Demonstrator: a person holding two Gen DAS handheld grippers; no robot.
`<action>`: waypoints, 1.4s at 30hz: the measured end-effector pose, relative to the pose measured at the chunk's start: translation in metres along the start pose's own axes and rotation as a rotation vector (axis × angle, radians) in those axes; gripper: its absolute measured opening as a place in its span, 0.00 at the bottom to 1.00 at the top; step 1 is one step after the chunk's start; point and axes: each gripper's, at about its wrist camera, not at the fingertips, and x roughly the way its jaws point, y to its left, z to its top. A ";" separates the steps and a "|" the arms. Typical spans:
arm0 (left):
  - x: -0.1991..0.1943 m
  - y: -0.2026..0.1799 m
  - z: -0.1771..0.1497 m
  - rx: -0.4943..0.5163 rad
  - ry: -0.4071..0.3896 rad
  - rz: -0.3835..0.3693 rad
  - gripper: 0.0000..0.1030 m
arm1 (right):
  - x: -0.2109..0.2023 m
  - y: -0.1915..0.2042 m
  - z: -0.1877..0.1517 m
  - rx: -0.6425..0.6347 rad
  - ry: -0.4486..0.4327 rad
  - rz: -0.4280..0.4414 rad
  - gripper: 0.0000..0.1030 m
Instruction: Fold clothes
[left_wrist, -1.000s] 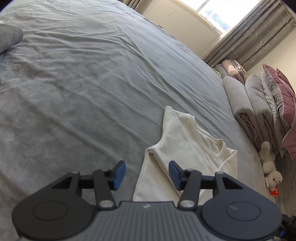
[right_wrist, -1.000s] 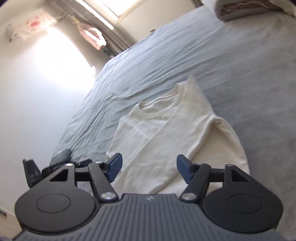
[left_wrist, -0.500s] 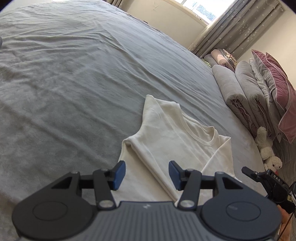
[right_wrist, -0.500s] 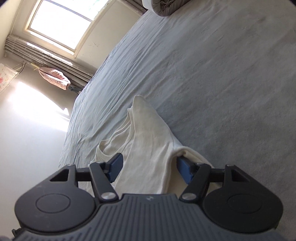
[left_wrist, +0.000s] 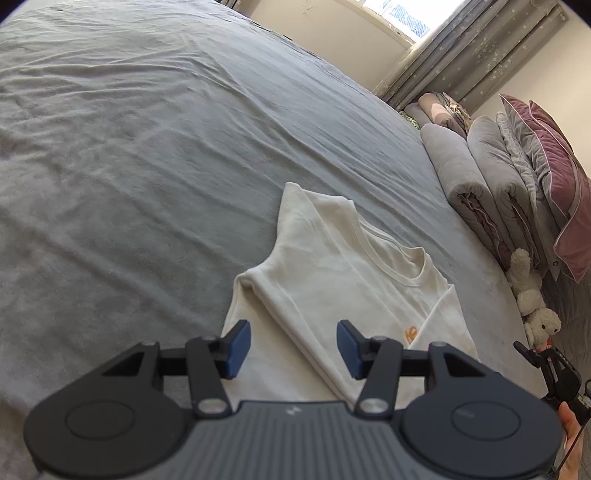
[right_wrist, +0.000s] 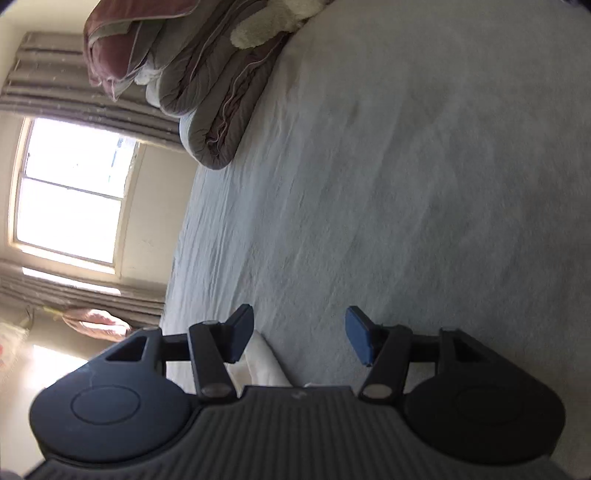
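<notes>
A cream T-shirt (left_wrist: 332, 280) lies on a grey bed (left_wrist: 147, 155), near the bed's right-hand edge as the left wrist view shows it. One sleeve is folded in across the body, making a raised diagonal ridge, and the round neckline faces the rolled bedding. A small orange mark shows on the chest.

The left gripper (left_wrist: 293, 345) hovers over the lower part of the shirt. Its two blue-padded fingers (left_wrist: 238, 347) are spread wide apart and hold nothing; the folded ridge runs between them.

The right gripper (right_wrist: 300, 338) is turned on its side, so the room looks rotated in its view. Its fingers are also spread apart and empty, pointing across bare grey sheet. Only a small piece of the cream T-shirt (right_wrist: 264, 363) shows, just beside its left finger, close to the gripper body.

Along the right-hand edge of the bed lie rolled grey quilts (left_wrist: 476, 184), a dusky pink pillow (left_wrist: 554, 177) stacked on them, and a small white plush toy (left_wrist: 532, 299) beside them. A bright window (right_wrist: 70, 192) with grey curtains (left_wrist: 472, 48) stands past the bed's far edge.
</notes>
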 end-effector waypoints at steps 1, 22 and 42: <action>-0.001 -0.001 0.000 0.005 0.003 -0.002 0.51 | 0.004 0.012 -0.005 -0.103 0.021 -0.009 0.58; -0.043 -0.014 -0.055 0.426 0.181 -0.105 0.41 | -0.018 0.079 -0.096 -0.957 0.267 -0.119 0.58; -0.054 -0.018 -0.051 0.464 0.050 0.021 0.02 | -0.024 0.051 -0.151 -1.287 0.539 -0.174 0.58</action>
